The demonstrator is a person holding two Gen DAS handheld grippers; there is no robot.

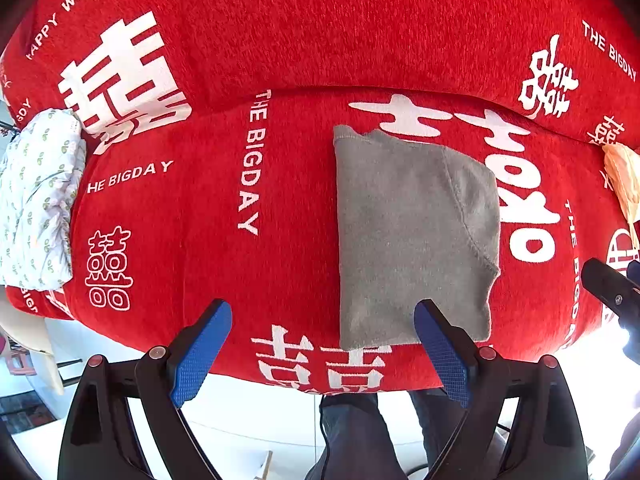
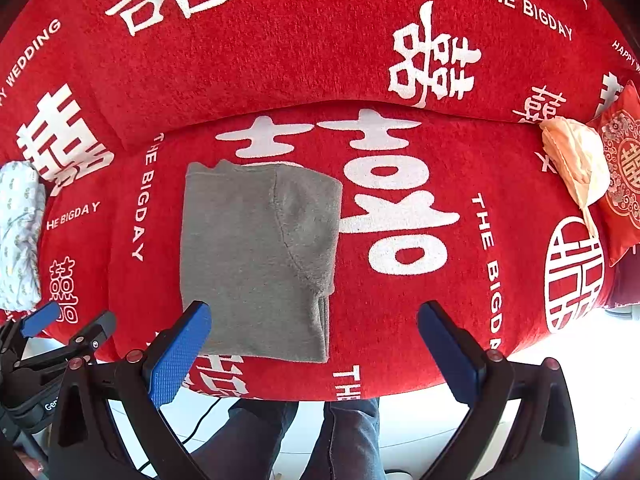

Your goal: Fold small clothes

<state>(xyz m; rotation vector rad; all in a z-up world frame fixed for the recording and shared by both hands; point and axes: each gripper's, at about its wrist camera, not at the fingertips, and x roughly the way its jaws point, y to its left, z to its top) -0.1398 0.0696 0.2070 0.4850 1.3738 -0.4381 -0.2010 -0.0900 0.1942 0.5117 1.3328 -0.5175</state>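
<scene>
At the far left edge of the red chenille sofa cover printed with white double-happiness characters (image 1: 304,208), a crumpled white cloth with small green sprigs (image 1: 38,200) lies bunched up against the seat's end. Next comes the left gripper (image 1: 322,344), its blue textured pads spread wide and holding nothing, poised over the front edge of the seat. Its right-hand pad overlaps the lower corner of the folded grey fleece garment (image 1: 412,236), though contact cannot be confirmed. That garment lies flat on the seat cushion as a tall rectangle, its curved sleeve seam facing up toward its right side, well forward of the backrest. The right gripper (image 2: 314,338) hovers at the garment's near edge, jaws likewise wide apart and empty. Farther right, a pale peach crumpled cloth (image 2: 576,160) rests against a red embroidered cushion (image 2: 624,168).
</scene>
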